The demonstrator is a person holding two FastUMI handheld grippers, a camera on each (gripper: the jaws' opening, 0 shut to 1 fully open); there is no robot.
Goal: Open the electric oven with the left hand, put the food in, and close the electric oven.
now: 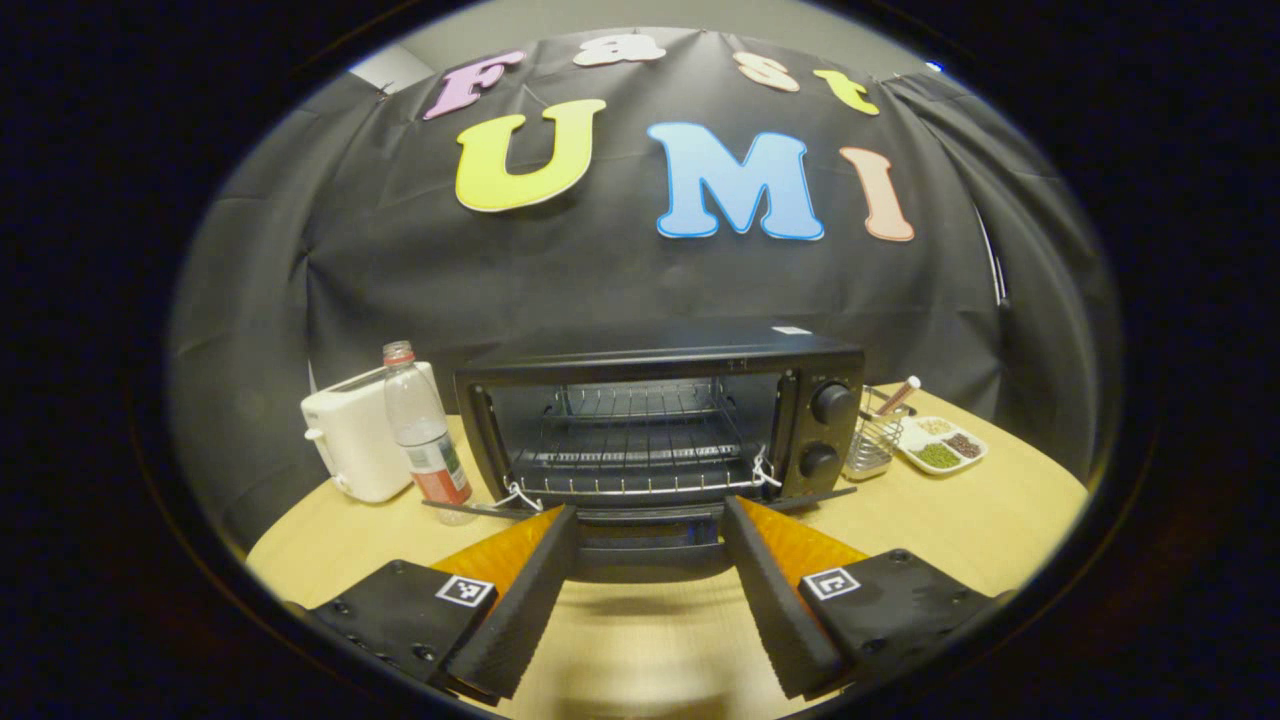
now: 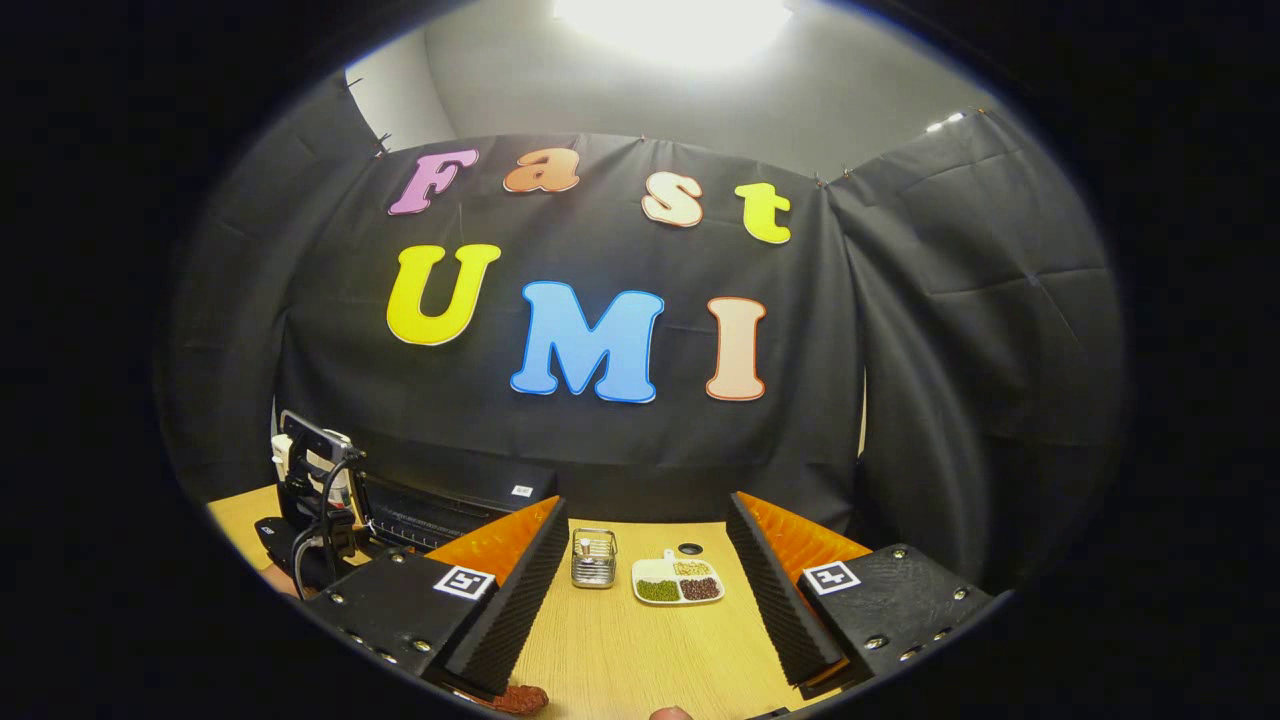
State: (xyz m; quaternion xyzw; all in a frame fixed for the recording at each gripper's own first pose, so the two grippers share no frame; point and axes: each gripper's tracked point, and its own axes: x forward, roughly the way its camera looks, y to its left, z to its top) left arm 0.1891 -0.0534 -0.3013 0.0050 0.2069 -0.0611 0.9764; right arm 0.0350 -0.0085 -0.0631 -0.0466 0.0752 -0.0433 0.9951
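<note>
A black electric oven (image 1: pixel 650 365) stands on the wooden table (image 1: pixel 960 540) with its door (image 1: pixel 650 555) folded down flat. Inside, the wire rack (image 1: pixel 640 450) is bare. My left gripper (image 1: pixel 648 508) is open right at the lowered door, one finger on each side of the door's front edge, and I see no squeeze on it. In the right gripper view, my right gripper (image 2: pixel 645 505) hangs open over the table with nothing between its fingers. A reddish-brown piece of food (image 2: pixel 515 698) lies on the table just below its left finger. The oven (image 2: pixel 450 505) sits at the left there.
Left of the oven stand a white toaster (image 1: pixel 355 445) and a plastic bottle (image 1: pixel 425 440). To its right are a wire basket (image 1: pixel 875 440) and a divided dish of beans (image 1: pixel 942 447). Part of the other gripper's housing with its cable (image 2: pixel 312 475) sits by the oven.
</note>
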